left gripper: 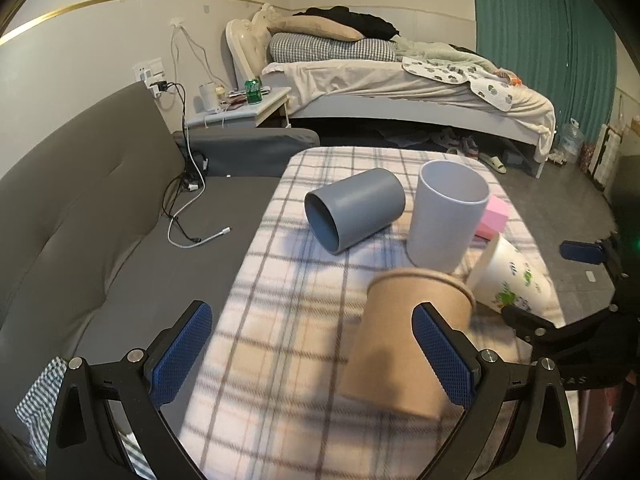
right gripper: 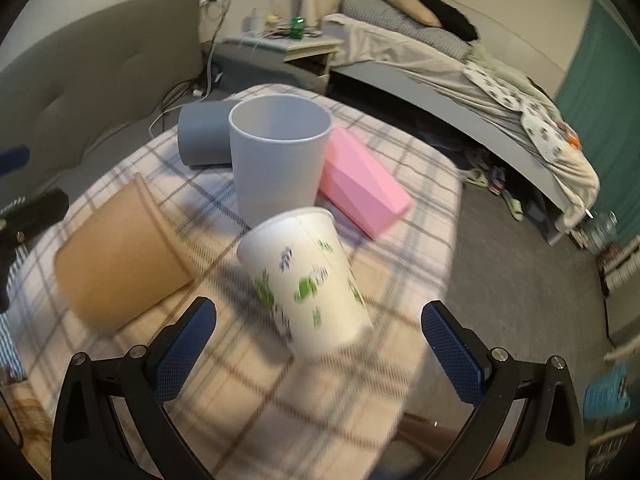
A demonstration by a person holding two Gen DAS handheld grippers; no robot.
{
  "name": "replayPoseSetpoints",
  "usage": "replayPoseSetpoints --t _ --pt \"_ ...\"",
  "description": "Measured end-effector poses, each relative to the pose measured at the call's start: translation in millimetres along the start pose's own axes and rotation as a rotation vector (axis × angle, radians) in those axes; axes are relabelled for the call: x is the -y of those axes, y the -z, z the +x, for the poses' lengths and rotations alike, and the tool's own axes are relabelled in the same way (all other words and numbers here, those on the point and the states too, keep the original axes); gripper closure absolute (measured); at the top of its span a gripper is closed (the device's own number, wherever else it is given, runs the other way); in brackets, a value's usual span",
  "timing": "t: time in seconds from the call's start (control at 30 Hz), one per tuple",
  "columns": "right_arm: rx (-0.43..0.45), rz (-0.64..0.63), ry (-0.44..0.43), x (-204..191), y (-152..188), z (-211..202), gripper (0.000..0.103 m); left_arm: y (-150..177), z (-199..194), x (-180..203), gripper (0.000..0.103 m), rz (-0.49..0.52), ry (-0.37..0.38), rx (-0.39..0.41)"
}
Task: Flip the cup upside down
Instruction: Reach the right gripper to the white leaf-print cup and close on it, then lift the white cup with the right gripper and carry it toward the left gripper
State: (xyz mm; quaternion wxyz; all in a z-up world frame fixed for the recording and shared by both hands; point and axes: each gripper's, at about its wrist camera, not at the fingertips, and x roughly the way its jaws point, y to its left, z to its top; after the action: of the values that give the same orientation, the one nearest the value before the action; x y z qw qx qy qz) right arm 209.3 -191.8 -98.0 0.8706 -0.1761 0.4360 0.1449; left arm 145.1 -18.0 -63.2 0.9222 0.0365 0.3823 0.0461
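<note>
1. Your left hand-held gripper (left gripper: 312,356) is spread wide, gripping nothing; the brown paper cup (left gripper: 408,336) lies beside its right finger.
2. Your right hand-held gripper (right gripper: 320,344) is spread too, with the printed white cup (right gripper: 308,280) tilted on the plaid-covered table (right gripper: 420,184).

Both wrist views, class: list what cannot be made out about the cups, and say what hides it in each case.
- Brown paper cup: left wrist view, motion blur; the left gripper finger covers part of its wall.
- Printed white cup: right wrist view, blur smears its print; the right gripper is open around it, contact unclear.
- Dark grey cup: right wrist view, partly hidden behind the light grey cup.
- Pink block: left wrist view, mostly hidden by the light grey cup.
</note>
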Motion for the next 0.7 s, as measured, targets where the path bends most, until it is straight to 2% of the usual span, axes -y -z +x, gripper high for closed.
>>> replayPoseSetpoints --t 0.2,0.27,0.33,0.37,0.47,0.7 --pt "-0.048 -0.043 -0.023 -2 -12 36 0.001 -4 10 0 0.000 0.018 0.001 0.000" --pt "-0.071 -0.051 -0.027 -4 -14 42 0.009 -4 11 0 0.000 0.024 0.006 -0.006" --pt "-0.087 -0.039 -0.042 -3 -14 44 0.028 -3 10 0 0.000 0.026 0.008 -0.010" --pt "-0.092 -0.023 -0.051 -3 -13 43 0.033 -3 9 -1 0.000 0.027 0.009 -0.012" --pt "-0.091 0.022 -0.047 -2 -9 30 0.034 -3 -3 -5 0.000 0.028 0.012 -0.001" --pt "-0.080 0.237 -0.043 -10 18 -44 0.034 3 -48 -23 0.000 -0.004 0.028 0.047"
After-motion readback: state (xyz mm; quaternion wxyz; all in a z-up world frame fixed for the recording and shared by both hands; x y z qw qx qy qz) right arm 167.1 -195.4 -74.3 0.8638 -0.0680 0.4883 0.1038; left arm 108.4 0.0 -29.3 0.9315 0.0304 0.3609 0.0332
